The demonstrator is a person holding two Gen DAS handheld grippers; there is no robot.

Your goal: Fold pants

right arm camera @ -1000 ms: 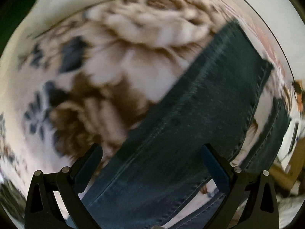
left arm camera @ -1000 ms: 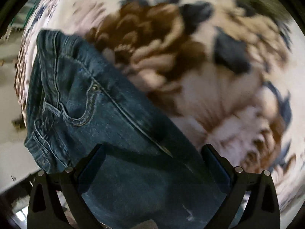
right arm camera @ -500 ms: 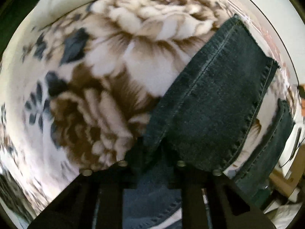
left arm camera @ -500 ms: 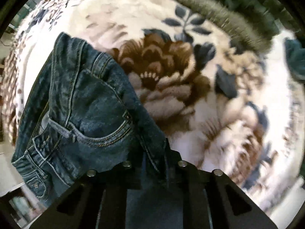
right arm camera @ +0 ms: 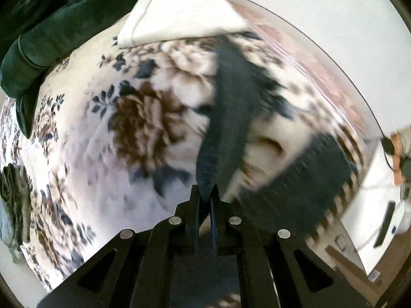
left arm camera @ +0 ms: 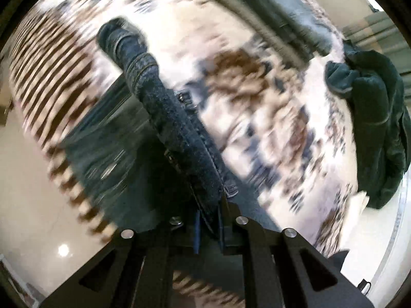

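Observation:
Dark blue jeans (left arm camera: 167, 107) hang lifted off a floral blanket (left arm camera: 257, 97). In the left wrist view my left gripper (left arm camera: 209, 205) is shut on a bunched fold near the waist, with the waistband rising away from the pads and the rest blurred below left. In the right wrist view my right gripper (right arm camera: 204, 192) pinches a narrow ridge of one leg (right arm camera: 231, 102); its jaws are still closing tighter on that denim. The other leg (right arm camera: 308, 179) lies blurred on the blanket (right arm camera: 102, 141) to the right.
A dark green garment (left arm camera: 372, 115) lies heaped at the blanket's edge, also in the right wrist view as green fabric (right arm camera: 38, 38) top left. A white folded cloth (right arm camera: 179, 12) sits at the far edge. Pale floor (left arm camera: 30, 179) borders the bed.
Both grippers went from wide open over the flat jeans to shut on pinched folds. Both have since risen, pulling the denim up off the blanket; the views now blur with motion.

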